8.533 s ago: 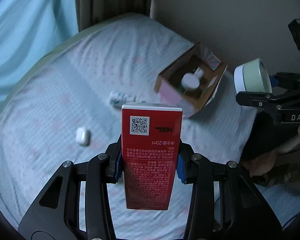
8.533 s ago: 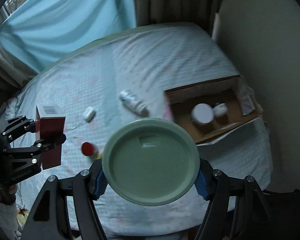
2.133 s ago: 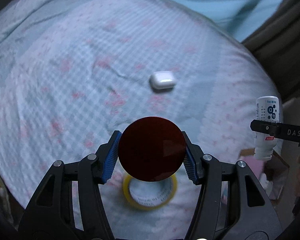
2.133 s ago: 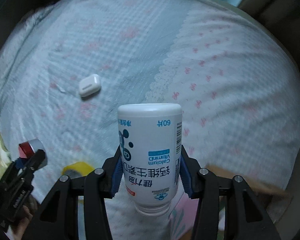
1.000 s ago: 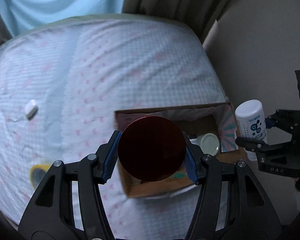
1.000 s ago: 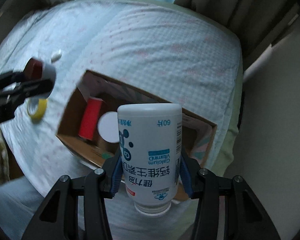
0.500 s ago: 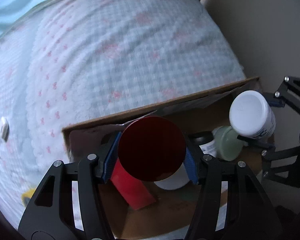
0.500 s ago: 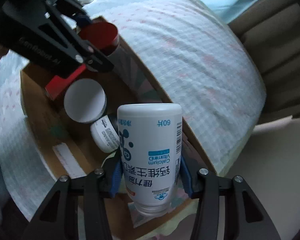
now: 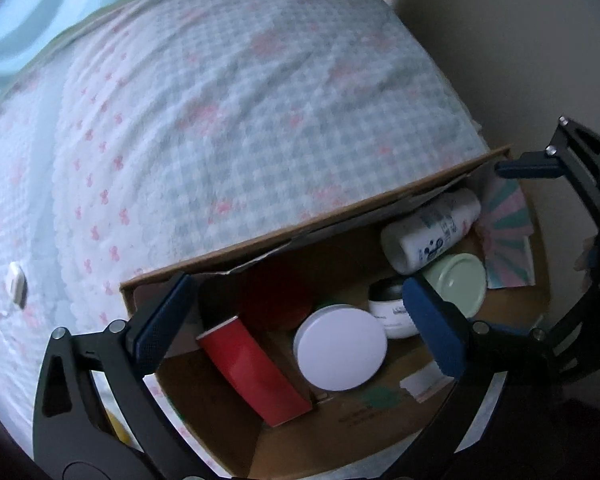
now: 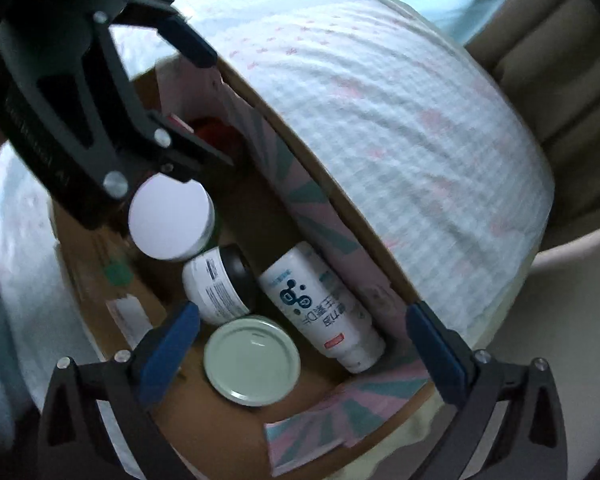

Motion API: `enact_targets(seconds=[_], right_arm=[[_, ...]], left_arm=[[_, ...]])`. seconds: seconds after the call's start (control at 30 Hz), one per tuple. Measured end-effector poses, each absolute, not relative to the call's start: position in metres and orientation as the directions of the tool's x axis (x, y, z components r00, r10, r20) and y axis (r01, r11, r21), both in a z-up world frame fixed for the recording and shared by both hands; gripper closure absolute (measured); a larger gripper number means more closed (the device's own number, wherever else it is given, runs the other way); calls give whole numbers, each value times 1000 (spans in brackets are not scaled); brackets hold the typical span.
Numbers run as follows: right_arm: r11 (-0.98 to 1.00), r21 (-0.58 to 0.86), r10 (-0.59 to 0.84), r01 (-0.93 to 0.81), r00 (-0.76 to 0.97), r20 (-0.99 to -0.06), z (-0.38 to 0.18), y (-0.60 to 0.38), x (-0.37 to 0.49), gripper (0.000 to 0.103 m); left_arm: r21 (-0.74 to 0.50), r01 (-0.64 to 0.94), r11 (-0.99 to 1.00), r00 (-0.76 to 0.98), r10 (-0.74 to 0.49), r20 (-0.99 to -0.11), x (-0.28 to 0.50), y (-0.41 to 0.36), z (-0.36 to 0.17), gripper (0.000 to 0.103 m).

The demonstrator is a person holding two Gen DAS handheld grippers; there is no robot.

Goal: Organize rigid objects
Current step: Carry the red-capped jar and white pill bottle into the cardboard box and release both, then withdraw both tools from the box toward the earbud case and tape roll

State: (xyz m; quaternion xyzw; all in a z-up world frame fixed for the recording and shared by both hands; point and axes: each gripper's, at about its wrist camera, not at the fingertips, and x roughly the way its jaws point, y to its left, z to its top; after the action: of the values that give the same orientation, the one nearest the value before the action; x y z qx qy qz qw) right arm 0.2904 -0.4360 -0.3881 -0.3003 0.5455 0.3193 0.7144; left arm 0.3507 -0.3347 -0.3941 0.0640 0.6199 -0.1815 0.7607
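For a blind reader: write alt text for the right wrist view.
Open right gripper above a cardboard box holding a lying white bottle, green lid and white jars. The open left gripper hovers over the box's far end.

The left gripper [image 9: 298, 328] has a matte black skeletal frame with triangular cut-outs, silver screw heads at its joints, and ribbed dark-blue pads [image 9: 434, 326] lining both fingers. The right gripper [image 10: 300, 354] is built the same: black open-work arms, round silver screws, blue pads [image 10: 168, 350]. Pale lettering runs along the left frame's side, too blurred to read.
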Motion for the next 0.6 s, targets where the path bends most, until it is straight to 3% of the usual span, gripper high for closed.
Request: enact_targets(seconds=[0.6], right_arm=[[705, -68, 131, -706, 224, -966, -360, -443, 272, 0]], left_arm=[[-119, 357, 927, 190, -197, -962, 330, -319, -361, 0]])
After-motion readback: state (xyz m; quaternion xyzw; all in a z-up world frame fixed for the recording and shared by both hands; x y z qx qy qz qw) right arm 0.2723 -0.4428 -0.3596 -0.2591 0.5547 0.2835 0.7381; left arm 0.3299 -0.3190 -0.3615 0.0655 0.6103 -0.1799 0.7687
